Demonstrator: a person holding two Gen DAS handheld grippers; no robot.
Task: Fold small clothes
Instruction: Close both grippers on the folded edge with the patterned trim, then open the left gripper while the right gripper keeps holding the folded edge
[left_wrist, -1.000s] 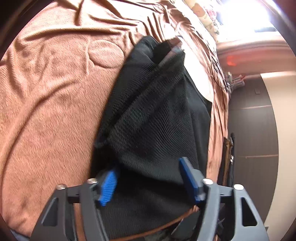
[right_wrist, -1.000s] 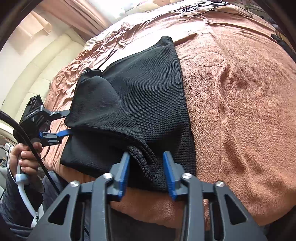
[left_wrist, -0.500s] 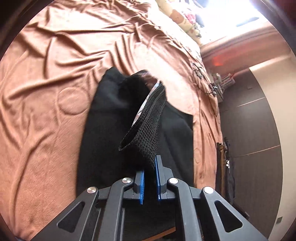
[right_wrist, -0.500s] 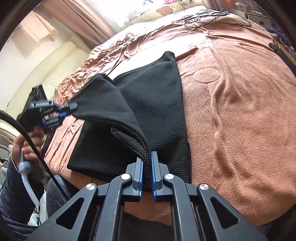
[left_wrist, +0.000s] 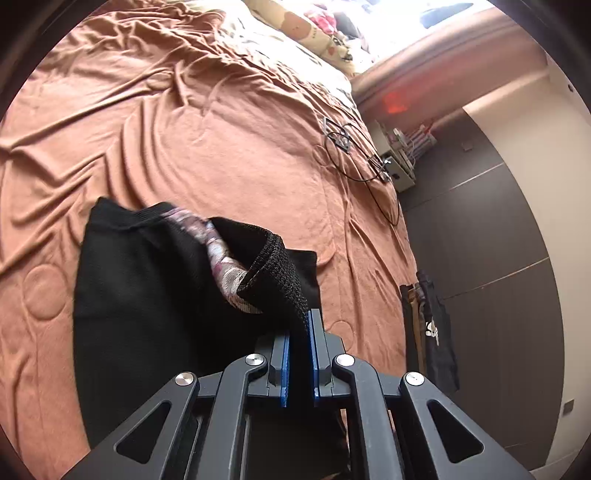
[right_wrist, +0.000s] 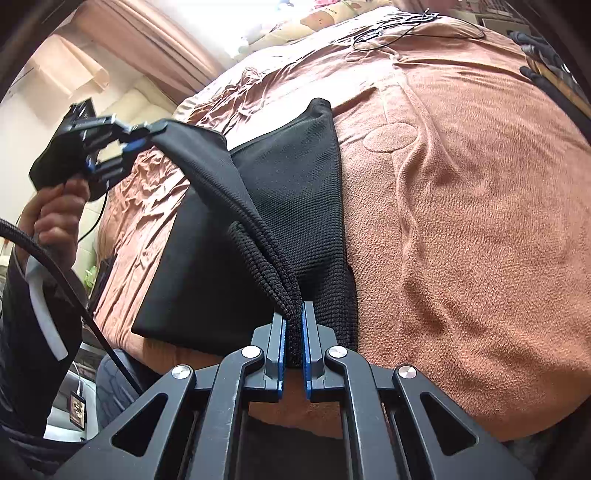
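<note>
A black knit garment (right_wrist: 295, 192) lies near the front edge of a brown bedspread (right_wrist: 461, 221), its near hem lifted off the bed. The left gripper (left_wrist: 299, 332) is clamped on one hem corner, baring a floral lining (left_wrist: 221, 258); the right gripper (right_wrist: 294, 325) is pinched on the other corner. Beyond the garment the bedspread runs open and rumpled. Black cables (left_wrist: 354, 158) lie far past the garment by the bed's edge; pillows (left_wrist: 306, 29) sit farther still.

Both grippers have closed on the near edge of the black garment (right_wrist: 295, 192). The left gripper (left_wrist: 299, 325) has lifted its corner higher, and a patterned lining (left_wrist: 221, 258) now shows.
</note>
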